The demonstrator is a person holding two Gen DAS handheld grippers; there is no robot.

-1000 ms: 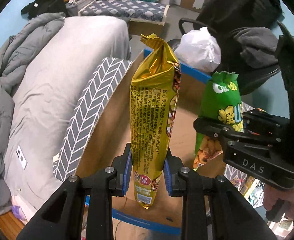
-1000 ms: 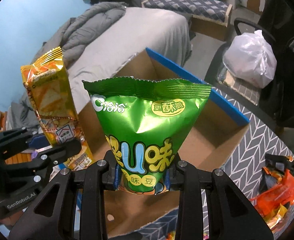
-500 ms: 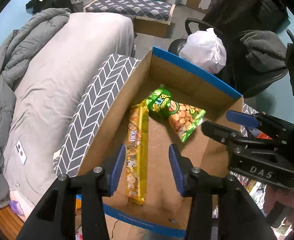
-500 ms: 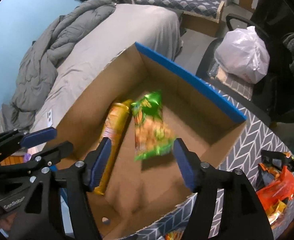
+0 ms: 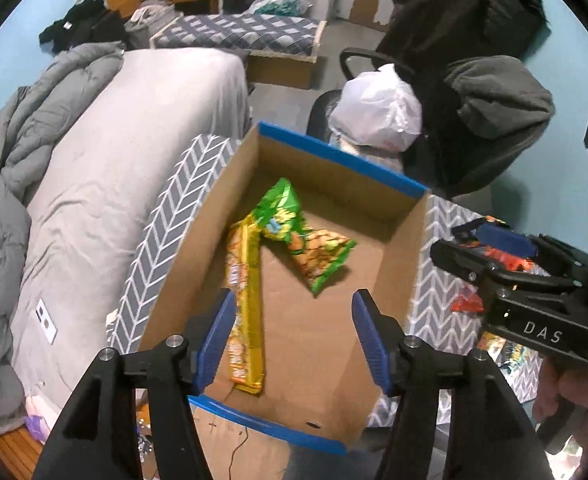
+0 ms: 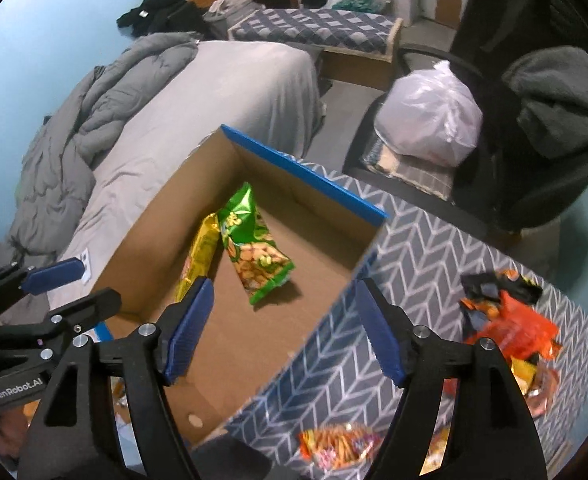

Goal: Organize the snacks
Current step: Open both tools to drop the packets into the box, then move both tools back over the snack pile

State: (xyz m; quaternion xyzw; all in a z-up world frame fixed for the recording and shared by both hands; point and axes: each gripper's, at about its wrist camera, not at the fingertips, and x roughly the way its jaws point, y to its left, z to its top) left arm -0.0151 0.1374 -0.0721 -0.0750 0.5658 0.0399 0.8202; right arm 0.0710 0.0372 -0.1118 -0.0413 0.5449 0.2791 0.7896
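A cardboard box with blue rims stands on the chevron-patterned table. On its floor lie a long yellow snack bag and a green snack bag, the green one overlapping the yellow one's far end. My left gripper hovers above the box's near end, jaws opening, nothing between them. My right gripper hangs over the box's right wall, jaws also opening and empty. Each gripper shows at the edge of the other's view.
Red and orange snack packets lie on the table right of the box, and a pretzel packet near the front edge. A grey bed runs along the left. A chair holds a white plastic bag and dark clothes behind the box.
Both grippers let go of their bags, which dropped into the box and now lie flat. The jaws have spread wide and both grippers have risen and drawn back from the box.
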